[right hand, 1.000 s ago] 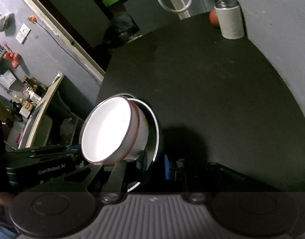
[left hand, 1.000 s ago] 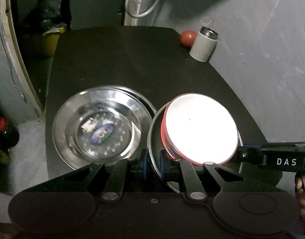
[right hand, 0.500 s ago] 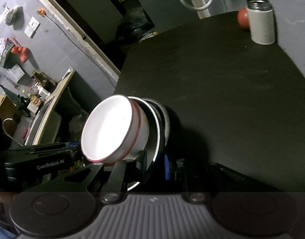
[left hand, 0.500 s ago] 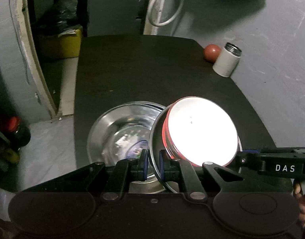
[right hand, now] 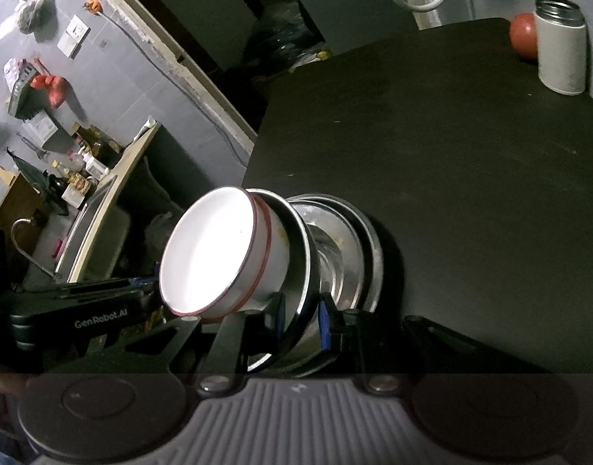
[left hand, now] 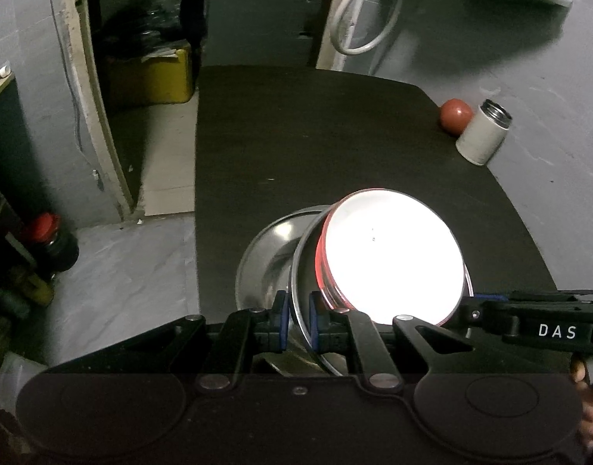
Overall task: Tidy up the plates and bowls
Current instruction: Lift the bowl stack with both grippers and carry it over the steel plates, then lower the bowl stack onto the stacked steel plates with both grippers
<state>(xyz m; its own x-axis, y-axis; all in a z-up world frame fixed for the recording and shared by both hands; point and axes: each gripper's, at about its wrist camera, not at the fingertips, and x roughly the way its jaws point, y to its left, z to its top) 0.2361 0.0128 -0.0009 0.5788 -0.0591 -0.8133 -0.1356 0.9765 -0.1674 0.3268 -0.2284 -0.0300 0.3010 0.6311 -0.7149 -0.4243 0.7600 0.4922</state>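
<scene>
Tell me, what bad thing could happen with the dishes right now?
The white bowl sits on a steel plate that is steeply tilted, so it might slide off. Both the left gripper and the right gripper pinch only the plate's thin rim, so it could slip. The plate hangs over the steel plates on the black table; lowering it fast might make them clang.

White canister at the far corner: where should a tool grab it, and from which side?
Grip the white canister across its straight cylindrical body at mid-height, coming from the open near side of the table. It stands upright with bare sides there, while the red ball crowds its far-left side.
</scene>
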